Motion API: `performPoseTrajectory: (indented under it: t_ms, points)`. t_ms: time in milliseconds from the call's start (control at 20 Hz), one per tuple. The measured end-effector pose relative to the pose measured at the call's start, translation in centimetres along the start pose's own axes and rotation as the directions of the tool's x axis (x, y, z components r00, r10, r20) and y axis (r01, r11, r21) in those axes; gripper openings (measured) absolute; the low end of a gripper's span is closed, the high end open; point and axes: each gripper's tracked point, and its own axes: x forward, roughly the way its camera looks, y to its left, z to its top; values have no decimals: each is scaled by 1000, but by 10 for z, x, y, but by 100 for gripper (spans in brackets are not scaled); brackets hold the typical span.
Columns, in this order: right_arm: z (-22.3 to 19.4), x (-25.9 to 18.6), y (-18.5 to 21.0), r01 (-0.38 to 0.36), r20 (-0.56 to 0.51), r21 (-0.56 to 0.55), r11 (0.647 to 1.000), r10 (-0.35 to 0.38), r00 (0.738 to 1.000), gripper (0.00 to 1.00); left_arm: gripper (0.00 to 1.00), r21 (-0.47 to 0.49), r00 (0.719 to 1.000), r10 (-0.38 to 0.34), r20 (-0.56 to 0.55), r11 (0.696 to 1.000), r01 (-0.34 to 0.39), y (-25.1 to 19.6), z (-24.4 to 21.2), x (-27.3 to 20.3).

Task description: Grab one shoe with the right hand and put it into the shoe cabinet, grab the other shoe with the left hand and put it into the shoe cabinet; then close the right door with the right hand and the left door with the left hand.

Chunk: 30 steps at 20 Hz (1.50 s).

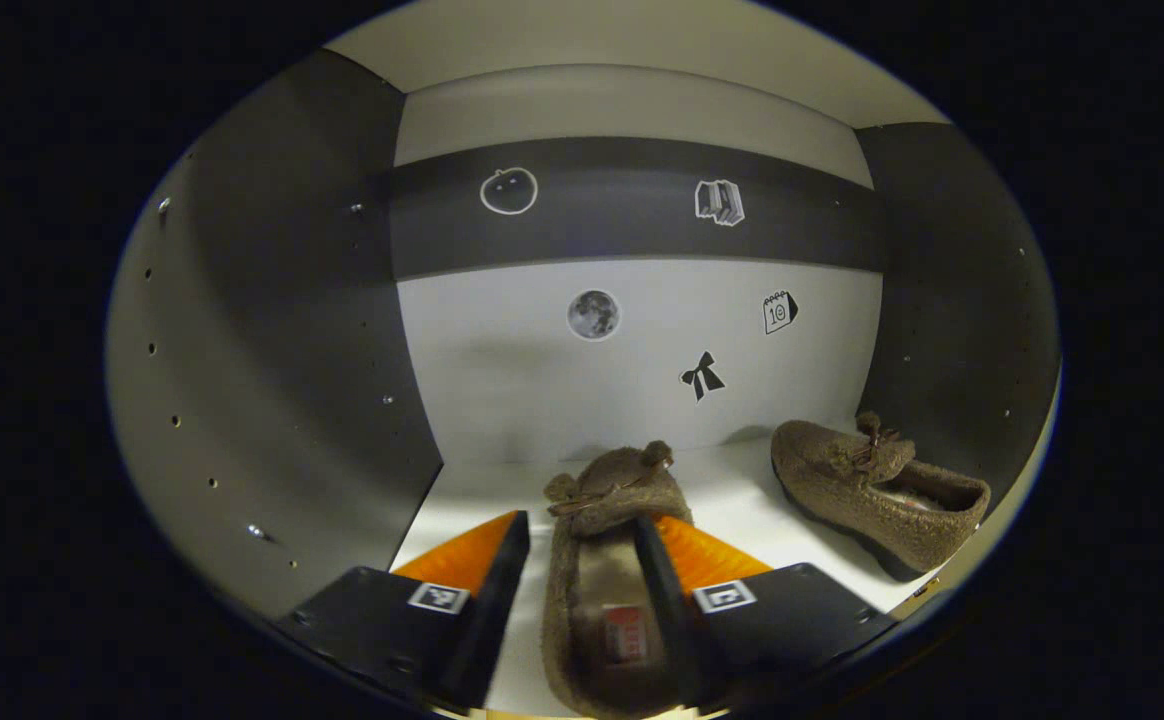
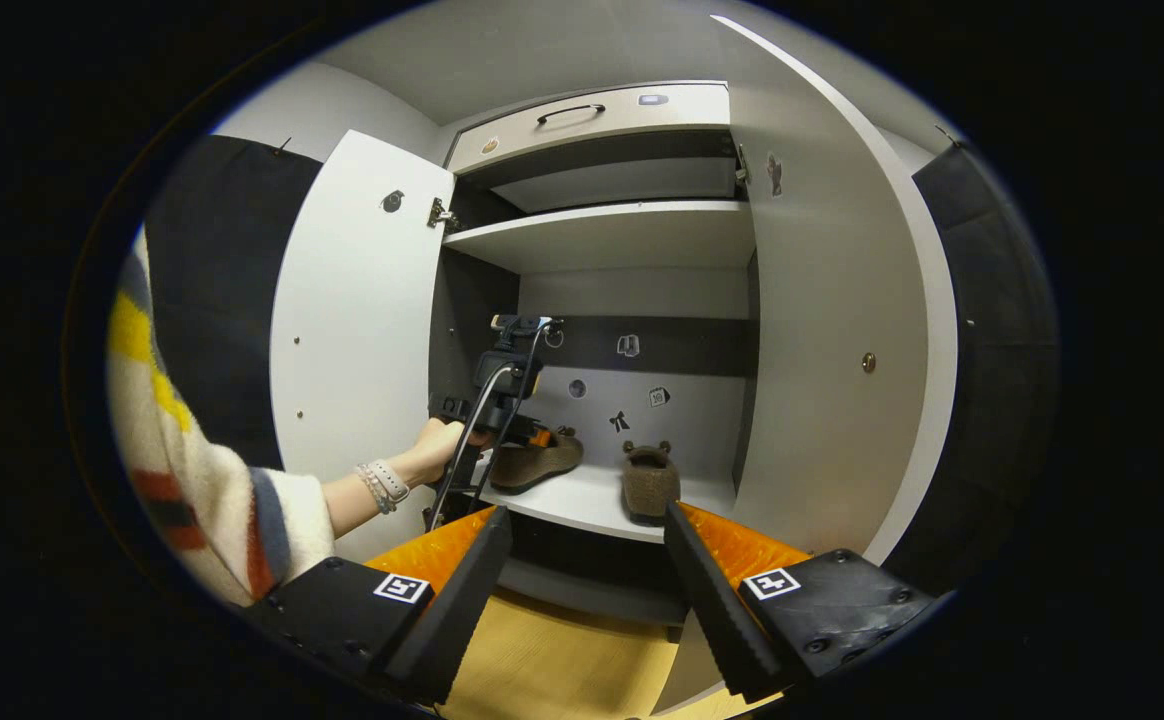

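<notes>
Two brown fuzzy shoes lie on the white bottom shelf (image 1: 742, 505) of the shoe cabinet. One shoe (image 1: 607, 485) lies lengthwise between the fingers of my left gripper (image 1: 580, 522), toe toward the back wall. That gripper is open: a strip of shelf shows between its left finger and the shoe. The other shoe (image 1: 872, 490) rests at the right, near the side wall. In the right gripper view my right gripper (image 2: 587, 512) hangs open and empty outside the cabinet, facing the shelf (image 2: 582, 505), both shoes (image 2: 542, 458) (image 2: 650, 482) and the left gripper (image 2: 532, 435).
Both white cabinet doors stand open, the left door (image 2: 362, 320) and the right door (image 2: 832, 350). An upper shelf (image 2: 602, 235) and a drawer (image 2: 592, 110) sit above. A hand (image 2: 432, 450) in a striped sleeve (image 2: 212, 500) reaches in. The wooden floor (image 2: 562, 660) lies below.
</notes>
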Motion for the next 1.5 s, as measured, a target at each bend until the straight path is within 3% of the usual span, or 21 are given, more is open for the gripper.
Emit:
performPoseTrajectory:
  t_ms: [100,200,350,450,500,750,900,1050,1250,1350,1500]
  points:
    - [4,0,3,-8,15,3,1000,8,1000,98,88,6,998,-12,65,1000,12,3,10,-18]
    - [5,0,7,-17,19,5,1000,17,1000,98,98,40,983,-65,170,997,59,-6,30,-43]
    - [14,-3,13,-11,52,-19,1000,12,999,98,97,88,939,-114,323,992,91,-14,57,-97]
    - [21,-8,19,-9,74,-38,999,12,997,98,95,91,892,-153,424,988,127,-24,74,-146]
    - [26,-11,21,-1,85,-46,999,5,996,98,100,91,864,-172,473,985,146,-28,81,-174]
    - [29,-30,15,64,81,-48,997,-60,995,98,99,73,762,-163,627,986,150,-20,95,-287]
    - [40,-51,6,92,93,-15,996,-90,992,98,96,103,741,-184,646,983,154,-20,89,-342]
    - [44,-81,-25,173,111,-50,984,-166,980,98,95,139,735,-215,643,977,163,-29,78,-387]
    - [45,-113,-90,330,98,-63,942,-323,941,98,96,102,742,-278,611,956,274,-46,59,-426]
    - [46,-122,-123,386,107,-52,921,-379,919,98,96,81,762,-275,587,956,283,-43,48,-432]
    - [39,-115,-158,399,85,-30,916,-396,914,98,96,69,800,-236,552,969,238,-33,36,-440]
